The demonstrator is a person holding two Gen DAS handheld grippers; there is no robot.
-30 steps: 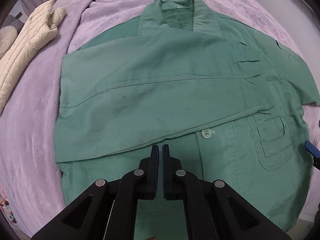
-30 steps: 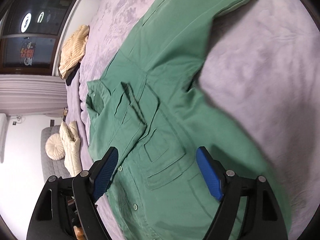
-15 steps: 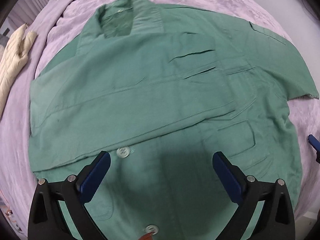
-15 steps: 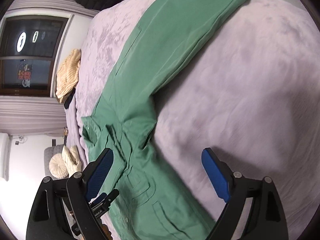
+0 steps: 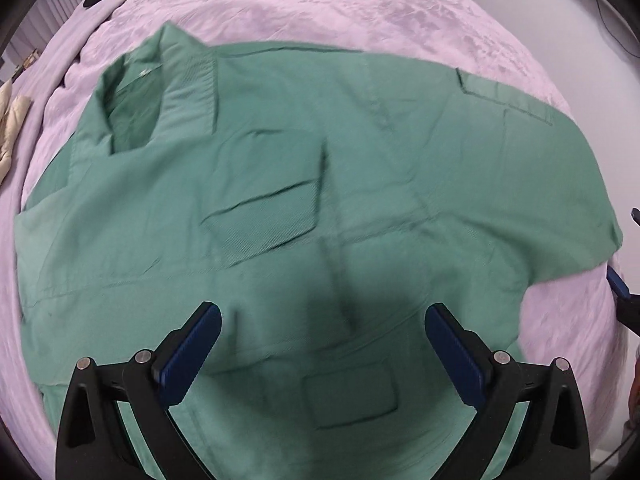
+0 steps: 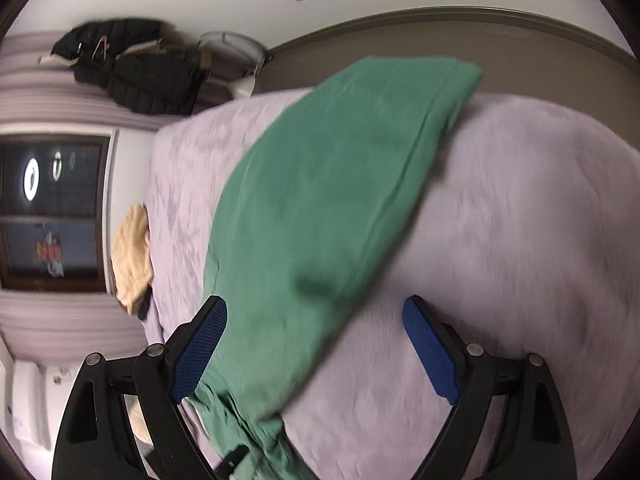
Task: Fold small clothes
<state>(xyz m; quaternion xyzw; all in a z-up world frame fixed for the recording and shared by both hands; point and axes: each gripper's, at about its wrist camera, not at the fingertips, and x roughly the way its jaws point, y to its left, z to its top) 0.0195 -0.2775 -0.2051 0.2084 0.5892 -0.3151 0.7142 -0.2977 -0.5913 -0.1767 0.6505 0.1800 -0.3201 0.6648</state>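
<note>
Lilac bedding (image 5: 360, 12) fills most of both views: one bed, covered edge to edge in a soft, faintly mottled blanket. On it lies one green shirt (image 5: 280, 208), spread flat with its front up and its collar (image 5: 160, 88) toward the upper left of the left wrist view. One sleeve is folded across the chest, and the other sleeve (image 6: 340, 184) stretches straight out over the blanket toward the brown headboard (image 6: 440, 28), as the right wrist view shows. Two pocket shapes can be counted on the shirt front in the left view, one flap near the middle and one patch pocket (image 5: 352, 400) low down between the fingers; the cloth is blurred, so no buttons can be made out.

Beyond the bed there is one dark window (image 6: 52, 212) with round light reflections, one pile of dark jackets (image 6: 132, 68) hanging by the curtains, one tan knitted garment (image 6: 132, 256) at the far edge of the bed, and one cream quilted jacket (image 5: 10, 128) at the left rim.

Two grippers are in use. The left gripper (image 5: 322, 344) hangs over the lower shirt front with its blue pads spread wide and nothing between them. The right gripper (image 6: 316, 340) is likewise released, jaws wide apart, with the outstretched sleeve lying below and between its fingers but not pinched.
</note>
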